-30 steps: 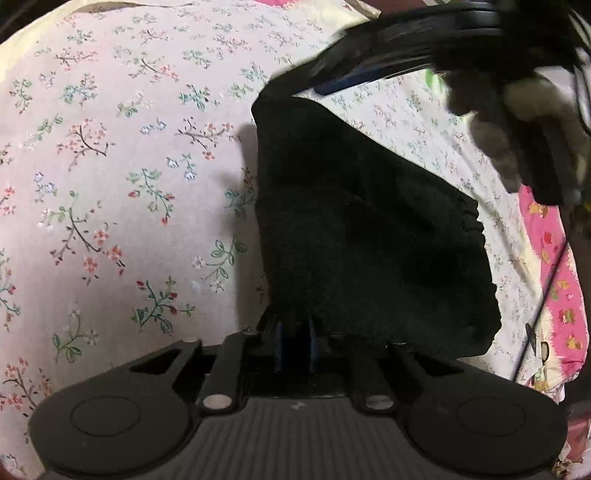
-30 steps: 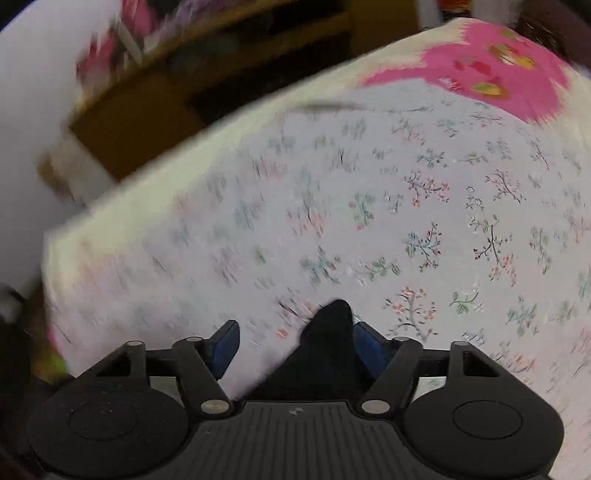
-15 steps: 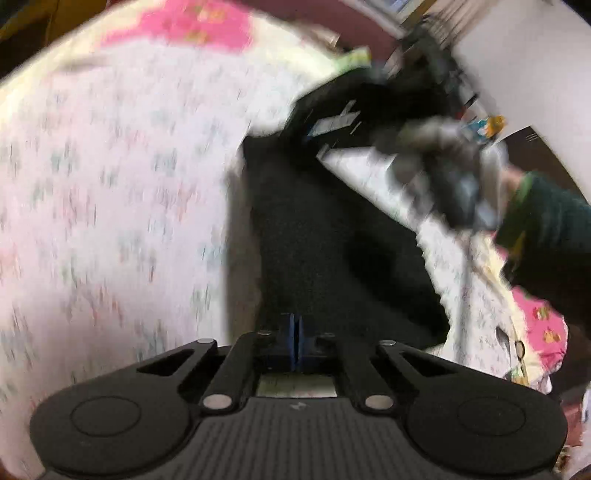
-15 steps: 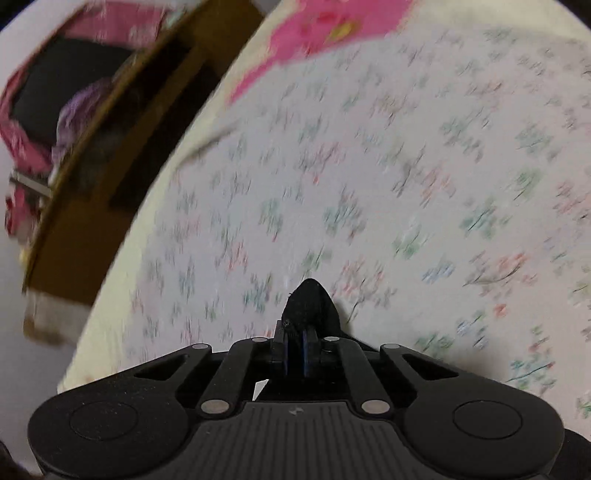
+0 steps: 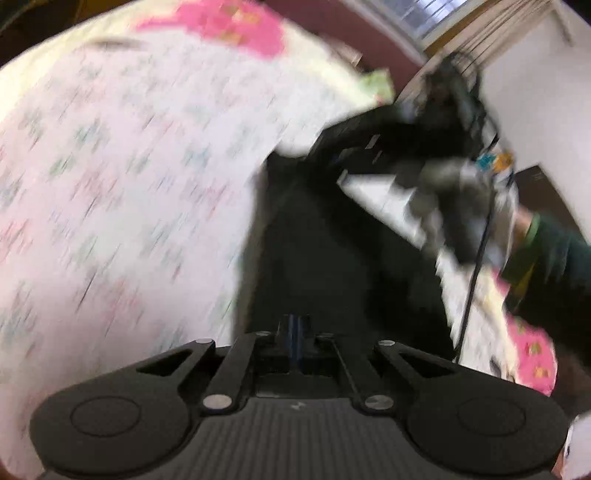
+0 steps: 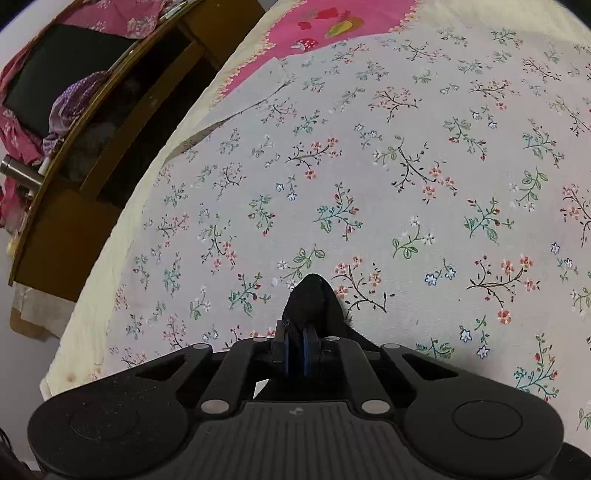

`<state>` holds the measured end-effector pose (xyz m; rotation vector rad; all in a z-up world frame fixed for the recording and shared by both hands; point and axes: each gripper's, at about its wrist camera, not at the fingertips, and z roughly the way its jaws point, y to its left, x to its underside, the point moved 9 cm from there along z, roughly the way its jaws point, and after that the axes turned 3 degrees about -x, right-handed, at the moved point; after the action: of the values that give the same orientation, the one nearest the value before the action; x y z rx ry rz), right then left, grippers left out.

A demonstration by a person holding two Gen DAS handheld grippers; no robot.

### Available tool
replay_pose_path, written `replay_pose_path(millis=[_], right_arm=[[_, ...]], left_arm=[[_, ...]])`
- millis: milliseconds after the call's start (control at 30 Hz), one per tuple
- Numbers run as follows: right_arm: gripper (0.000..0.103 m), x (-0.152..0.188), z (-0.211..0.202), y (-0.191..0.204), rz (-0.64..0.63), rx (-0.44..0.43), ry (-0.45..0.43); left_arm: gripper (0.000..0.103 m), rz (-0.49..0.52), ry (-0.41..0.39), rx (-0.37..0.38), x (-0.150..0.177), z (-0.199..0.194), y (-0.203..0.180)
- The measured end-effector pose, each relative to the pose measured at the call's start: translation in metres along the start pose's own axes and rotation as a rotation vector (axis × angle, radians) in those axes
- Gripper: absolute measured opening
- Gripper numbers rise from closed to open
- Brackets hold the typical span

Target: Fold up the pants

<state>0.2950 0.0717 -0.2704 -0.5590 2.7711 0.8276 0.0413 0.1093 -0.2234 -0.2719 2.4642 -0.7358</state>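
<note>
The black pants (image 5: 317, 236) hang stretched between my two grippers above the floral bed sheet (image 5: 122, 177). My left gripper (image 5: 295, 326) is shut on one corner of the pants. In the left wrist view the right gripper (image 5: 354, 147) grips the far corner, blurred by motion. In the right wrist view my right gripper (image 6: 295, 341) is shut on a black fold of the pants (image 6: 314, 295) that pokes out past the blue pads (image 6: 307, 345). The rest of the pants is hidden below that camera.
The floral sheet (image 6: 406, 166) covers a bed with a pink patterned cloth (image 6: 332, 29) at its far end. A wooden shelf unit (image 6: 74, 155) with clothes stands beyond the bed's left edge. A person's arm in a dark green sleeve (image 5: 554, 266) is at the right.
Both grippers have lifted and swung with the pants; the left view is blurred by motion. The right gripper closed on the pants corner a second ago and still holds it.
</note>
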Motion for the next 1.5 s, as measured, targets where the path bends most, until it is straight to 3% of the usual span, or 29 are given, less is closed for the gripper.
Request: replay_pose_path(millis=[67, 100, 167, 233, 300, 400, 533, 633, 767, 900, 1000, 1067, 1167, 1200, 1300, 1367, 1500], right_arm=[[0.0, -0.003, 0.009, -0.002, -0.014, 0.007, 0.015], [0.0, -0.004, 0.013, -0.002, -0.022, 0.009, 0.025], [0.0, -0.004, 0.025, -0.005, -0.052, 0.024, 0.043], [0.0, -0.002, 0.037, -0.011, -0.057, 0.033, 0.06], [0.0, -0.002, 0.045, -0.015, -0.069, 0.043, 0.056], [0.0, -0.008, 0.033, -0.014, -0.026, 0.037, 0.026], [0.018, -0.027, -0.035, -0.007, -0.166, 0.18, -0.192], [0.018, -0.015, -0.085, 0.003, -0.199, 0.144, -0.267], [0.019, 0.038, -0.114, 0.005, -0.199, 0.11, -0.272], [0.019, 0.089, -0.106, -0.023, -0.102, 0.113, -0.215], [0.017, 0.113, -0.089, -0.066, -0.023, 0.191, -0.175], [0.0, 0.115, -0.083, -0.092, 0.042, 0.186, -0.204], [0.0, 0.108, -0.092, -0.115, 0.209, 0.156, -0.252], [0.0, 0.106, -0.101, -0.115, 0.23, 0.16, -0.287], [0.0, 0.105, -0.126, -0.101, 0.158, 0.185, -0.346], [0.004, 0.106, -0.126, -0.099, 0.114, 0.209, -0.349], [0.0, 0.108, -0.103, -0.133, 0.161, 0.262, -0.32]], left_arm=[[0.028, 0.071, 0.01, 0.026, -0.009, 0.025, -0.011], [0.029, 0.093, 0.04, 0.001, -0.006, 0.042, -0.009], [0.024, 0.09, 0.122, -0.057, 0.01, 0.069, 0.002], [0.016, 0.071, 0.153, -0.091, 0.023, 0.071, 0.008], [0.016, 0.035, 0.209, -0.088, 0.036, 0.065, 0.011], [0.016, 0.068, 0.258, -0.136, 0.048, 0.05, 0.009], [0.016, 0.172, 0.198, -0.213, 0.038, 0.013, -0.003], [0.016, 0.23, 0.093, -0.189, 0.01, -0.001, -0.019], [0.017, 0.256, -0.015, -0.044, -0.033, 0.023, -0.042], [0.017, 0.277, 0.004, 0.006, -0.057, 0.072, -0.034], [0.017, 0.35, 0.013, -0.147, -0.077, 0.109, -0.003], [0.017, 0.306, 0.043, -0.209, -0.089, 0.12, 0.029], [0.015, 0.264, 0.028, -0.369, -0.104, 0.119, 0.046], [0.016, 0.26, 0.006, -0.379, -0.107, 0.112, 0.042], [0.016, 0.241, -0.078, -0.308, -0.11, 0.085, 0.016], [0.016, 0.298, -0.121, -0.269, -0.108, 0.074, -0.014], [0.019, 0.439, -0.05, -0.211, -0.084, 0.104, -0.05]])
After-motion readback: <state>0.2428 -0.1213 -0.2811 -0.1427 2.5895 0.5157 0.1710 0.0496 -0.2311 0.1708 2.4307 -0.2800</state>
